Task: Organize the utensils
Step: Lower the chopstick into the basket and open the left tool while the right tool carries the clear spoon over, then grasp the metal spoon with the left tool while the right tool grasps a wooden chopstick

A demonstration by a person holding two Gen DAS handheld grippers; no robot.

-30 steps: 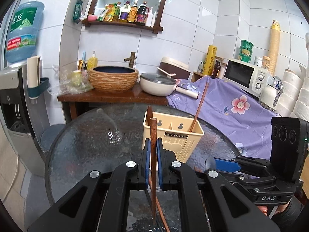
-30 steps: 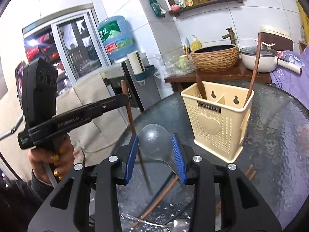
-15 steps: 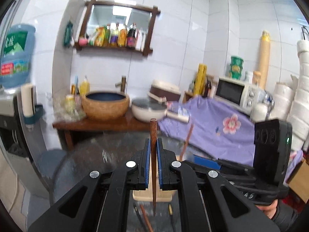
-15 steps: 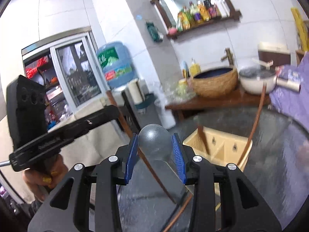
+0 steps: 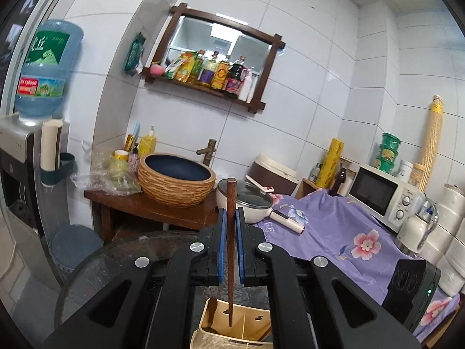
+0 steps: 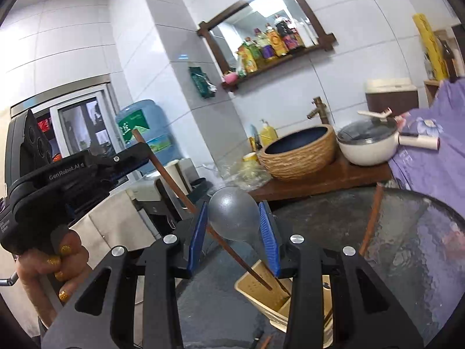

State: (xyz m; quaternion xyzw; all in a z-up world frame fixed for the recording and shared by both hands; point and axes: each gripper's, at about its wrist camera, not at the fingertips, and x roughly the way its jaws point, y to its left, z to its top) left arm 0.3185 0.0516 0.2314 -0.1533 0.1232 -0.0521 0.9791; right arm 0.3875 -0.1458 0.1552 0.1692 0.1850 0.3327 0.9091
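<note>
My left gripper clamps a dark brown wooden chopstick upright, its tip dipping into the cream plastic utensil holder below. My right gripper grasps a dull grey metal spoon by its bowl, above that holder.

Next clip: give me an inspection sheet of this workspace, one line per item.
Surface: round textured glass table.
Job's things: cream utensil holder on the table, a chopstick leaning in it; brown chopstick and grey spoon held above it.
Clutter: more utensils lying by the holder, partly hidden.
Grippers: left gripper shut on the brown chopstick; right gripper shut on the spoon's bowl.
Cables: nothing seen.
Surroundings: woven basin, lidded pan, microwave, water dispenser bottle.
</note>
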